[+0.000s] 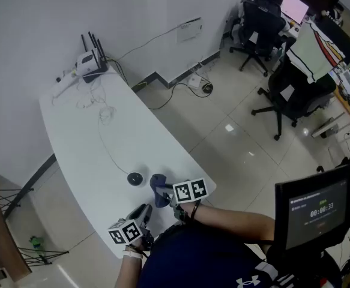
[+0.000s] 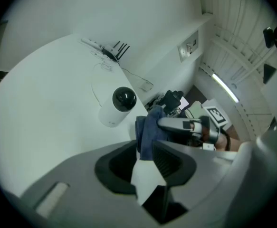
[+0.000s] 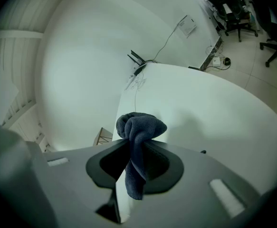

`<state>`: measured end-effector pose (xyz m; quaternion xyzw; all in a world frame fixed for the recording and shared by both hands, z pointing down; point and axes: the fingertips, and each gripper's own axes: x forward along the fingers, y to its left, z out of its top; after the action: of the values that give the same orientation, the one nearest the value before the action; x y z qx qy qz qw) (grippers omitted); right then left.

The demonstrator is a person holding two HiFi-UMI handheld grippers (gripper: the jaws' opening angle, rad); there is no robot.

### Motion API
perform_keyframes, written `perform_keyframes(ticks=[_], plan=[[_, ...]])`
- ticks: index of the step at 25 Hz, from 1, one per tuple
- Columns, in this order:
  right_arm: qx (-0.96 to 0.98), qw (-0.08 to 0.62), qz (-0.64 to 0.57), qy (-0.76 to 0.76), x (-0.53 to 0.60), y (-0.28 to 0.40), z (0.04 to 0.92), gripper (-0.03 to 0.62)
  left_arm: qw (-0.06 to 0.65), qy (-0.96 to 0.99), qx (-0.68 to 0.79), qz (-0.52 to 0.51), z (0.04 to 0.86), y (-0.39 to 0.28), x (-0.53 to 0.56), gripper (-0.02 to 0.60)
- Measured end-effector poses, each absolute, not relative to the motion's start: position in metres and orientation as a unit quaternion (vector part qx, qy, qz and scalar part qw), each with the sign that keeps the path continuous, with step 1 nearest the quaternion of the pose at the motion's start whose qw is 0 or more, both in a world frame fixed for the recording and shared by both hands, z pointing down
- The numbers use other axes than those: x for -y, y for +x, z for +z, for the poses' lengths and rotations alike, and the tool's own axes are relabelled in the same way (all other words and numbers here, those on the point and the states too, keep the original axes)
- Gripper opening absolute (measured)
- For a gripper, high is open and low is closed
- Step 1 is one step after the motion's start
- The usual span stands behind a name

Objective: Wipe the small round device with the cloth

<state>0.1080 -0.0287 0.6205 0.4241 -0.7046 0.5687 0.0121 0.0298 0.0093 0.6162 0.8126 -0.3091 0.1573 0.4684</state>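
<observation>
Blue cloth is clamped in my right tongs, left tongs slightly apart and empty, so I'd ease the bunched end onto the small round device by the near edge of the bench and rub lightly so it doesn't skid.

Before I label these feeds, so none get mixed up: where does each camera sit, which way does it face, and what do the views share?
Head view: on the person's head, facing steeply down at the white table; shows the left gripper, right gripper and a forearm.
Left gripper view: on the left gripper, looking along its empty jaws at the small round device; the right gripper shows too.
Right gripper view: on the right gripper, looking along jaws clamped on the cloth toward the router.
Shared: all three show cloth and router.
</observation>
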Motion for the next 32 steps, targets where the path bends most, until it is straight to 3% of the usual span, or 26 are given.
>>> perform_keyframes(ticks=[4, 9, 16, 22, 26, 28, 30, 32], plan=[[0.739, -0.019, 0.54, 0.403, 0.02, 0.149, 0.591, 0.081, 0.469, 0.809, 0.316, 0.16, 0.607, 0.065, -0.026, 0.103], [0.776, -0.038, 0.517, 0.359, 0.022, 0.14, 0.565, 0.081, 0.485, 0.784, 0.353, 0.163, 0.606, 0.048, -0.036, 0.103], [0.795, 0.04, 0.51, 0.325, 0.017, 0.127, 0.598, 0.081, 0.498, 0.751, 0.402, 0.161, 0.613, 0.032, -0.049, 0.103], [0.751, 0.143, 0.529, 0.369, 0.022, 0.156, 0.673, 0.266, 0.502, 0.738, 0.429, 0.137, 0.608, 0.024, -0.057, 0.103], [0.742, 0.13, 0.509, 0.416, 0.036, 0.172, 0.656, 0.298, 0.504, 0.739, 0.43, 0.125, 0.603, 0.006, -0.054, 0.098], [0.739, 0.111, 0.496, 0.442, 0.038, 0.176, 0.641, 0.259, 0.505, 0.744, 0.42, 0.12, 0.605, -0.002, -0.055, 0.098], [0.738, 0.09, 0.474, 0.473, 0.038, 0.181, 0.621, 0.113, 0.499, 0.754, 0.41, 0.119, 0.603, -0.009, -0.054, 0.097], [0.738, 0.073, 0.446, 0.502, 0.031, 0.183, 0.599, 0.052, 0.495, 0.768, 0.389, 0.116, 0.6, -0.013, -0.059, 0.093]])
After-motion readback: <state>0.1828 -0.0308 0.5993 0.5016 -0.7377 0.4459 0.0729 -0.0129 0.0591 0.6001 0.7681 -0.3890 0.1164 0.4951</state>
